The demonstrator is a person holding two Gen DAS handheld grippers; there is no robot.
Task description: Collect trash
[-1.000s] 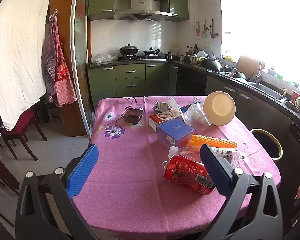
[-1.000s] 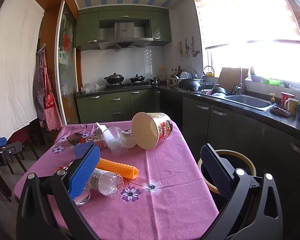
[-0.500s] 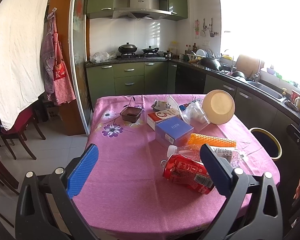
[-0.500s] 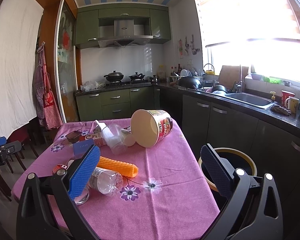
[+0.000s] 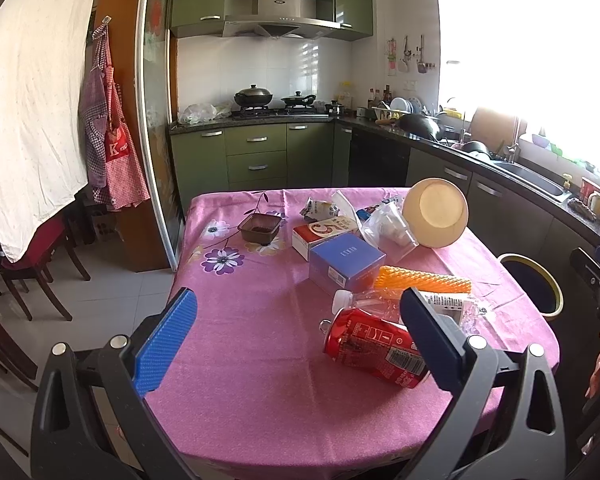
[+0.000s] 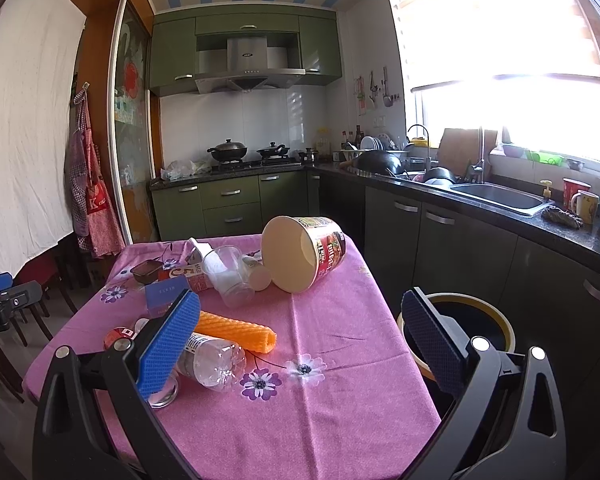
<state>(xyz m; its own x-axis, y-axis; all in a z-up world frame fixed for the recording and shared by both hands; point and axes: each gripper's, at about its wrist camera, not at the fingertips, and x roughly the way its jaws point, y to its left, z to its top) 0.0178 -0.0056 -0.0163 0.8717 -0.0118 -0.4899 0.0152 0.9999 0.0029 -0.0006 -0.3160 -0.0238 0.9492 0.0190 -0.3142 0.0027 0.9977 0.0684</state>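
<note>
Red can [image 5: 374, 347] (barcode label), red carton [image 5: 326, 231] marked "5", both tongs [image 5: 296, 320] [image 6: 300, 322] gaping wide

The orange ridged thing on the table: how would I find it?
Look at the pink flowered tablecloth, on the side nearest the round bin. The orange roll lies flat there, against a clear plastic bottle. It alone is bright orange with a bumpy, ridged skin.
</note>
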